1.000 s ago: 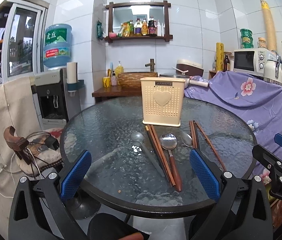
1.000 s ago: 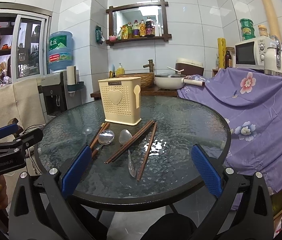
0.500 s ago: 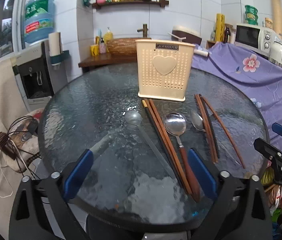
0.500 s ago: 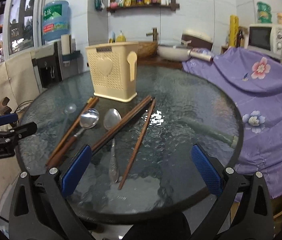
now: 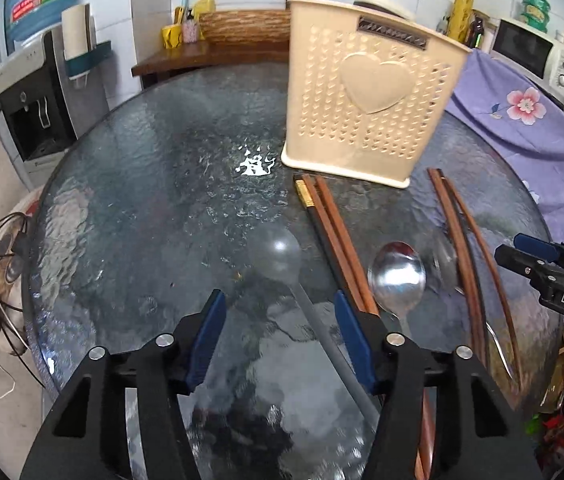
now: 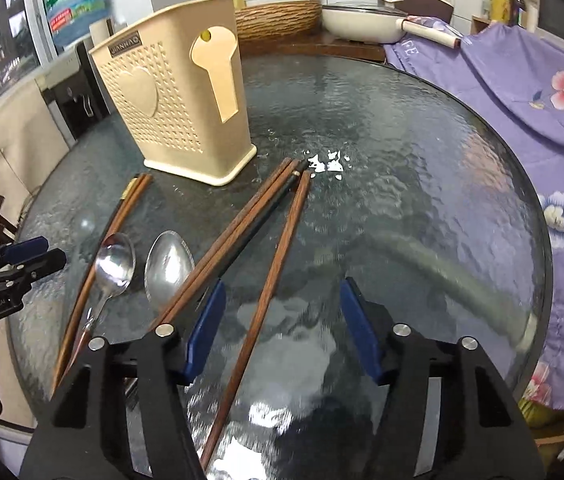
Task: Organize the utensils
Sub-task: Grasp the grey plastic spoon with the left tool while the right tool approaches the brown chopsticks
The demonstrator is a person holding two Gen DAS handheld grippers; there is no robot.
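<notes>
So both tools are spread wide and holding nothing. Our left tool hangs low over the near edge of the glass worktop, pointed at the holder, and a grey-handled spoon lies on the glass right between its blue pads without touching either one, as far as we can tell. Just right of that sit a pair of chopsticks, a steel spoon and more chopsticks. Our right tool is also low over the worktop, angled a bit left toward the holder, with a single chopstick running up between its pads; contact is hard to call from here. A bundle of chopsticks and two spoons lie to its left. The holder stands upright toward the back of the worktop, every utensil still flat on the glass in front of it.
</notes>
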